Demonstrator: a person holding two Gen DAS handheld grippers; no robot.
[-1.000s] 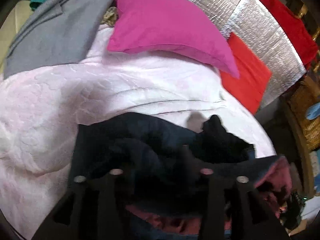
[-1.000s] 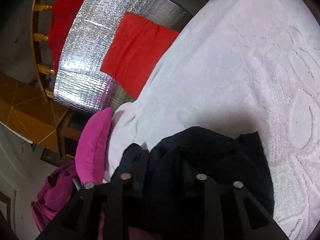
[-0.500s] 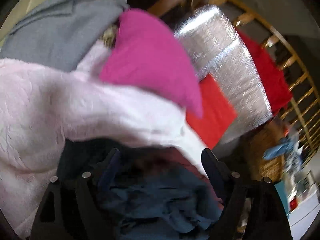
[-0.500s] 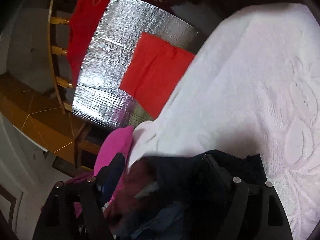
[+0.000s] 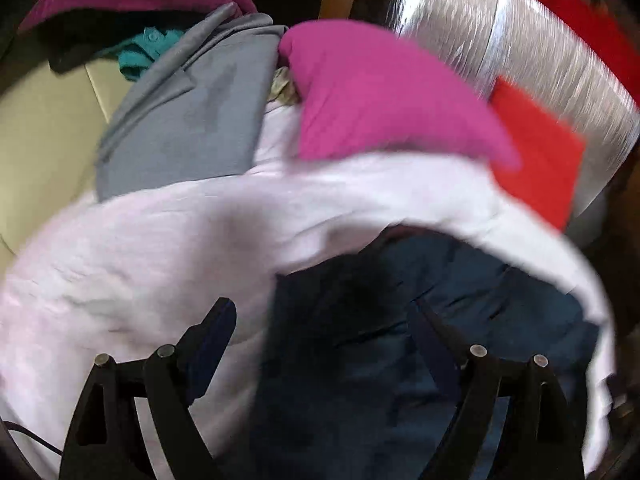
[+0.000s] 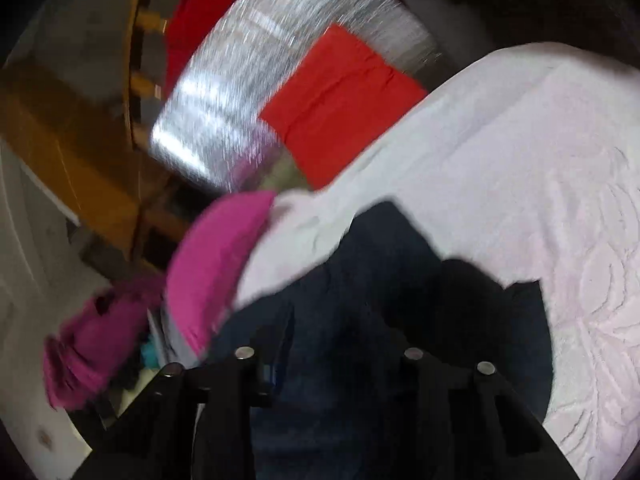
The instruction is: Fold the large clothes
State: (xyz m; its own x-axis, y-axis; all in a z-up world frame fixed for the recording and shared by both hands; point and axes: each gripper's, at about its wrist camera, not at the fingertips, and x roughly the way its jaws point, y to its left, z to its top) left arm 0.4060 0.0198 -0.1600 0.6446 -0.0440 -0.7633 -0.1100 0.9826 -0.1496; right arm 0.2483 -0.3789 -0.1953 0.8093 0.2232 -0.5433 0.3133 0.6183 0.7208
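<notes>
**Dark garment let go on the bed, both tools backing off**

Now that the dark navy garment (image 5: pixel 400 340) lies loose on the pale pink bedspread (image 5: pixel 140 240), the grip of a second ago is gone. Then, both tools were pinched into its bunched cloth; half a second ago the jaws had already sprung apart, and the left tool (image 5: pixel 320 328) now stands wide, its two fingers well apart with the garment spread flat below and between them, nothing clamped. The right tool (image 6: pixel 328 344) looks narrower in its own view, but its fingertips are lost against the dark cloth (motion blur does not help), so I cannot tell whether it holds a fold or merely hovers over one.

Taking the garment as the landmark: it sits near the bedspread's edge, less heaped than before. Beyond it lies the magenta pillow (image 5: pixel 380 92), touching the bedspread. Beside the pillow, further from the garment, is a grey garment (image 5: pixel 188 112) with a teal item (image 5: pixel 140 52) behind it. On the pillow's other side a red cloth (image 5: pixel 536 156) rests on a silver quilted sheet (image 5: pixel 500 32).

My reading is that a fold or a lay-down has just finished. The navy garment is still rumpled, so the next move likely calls for finding an edge or corner to grasp afresh.
</notes>
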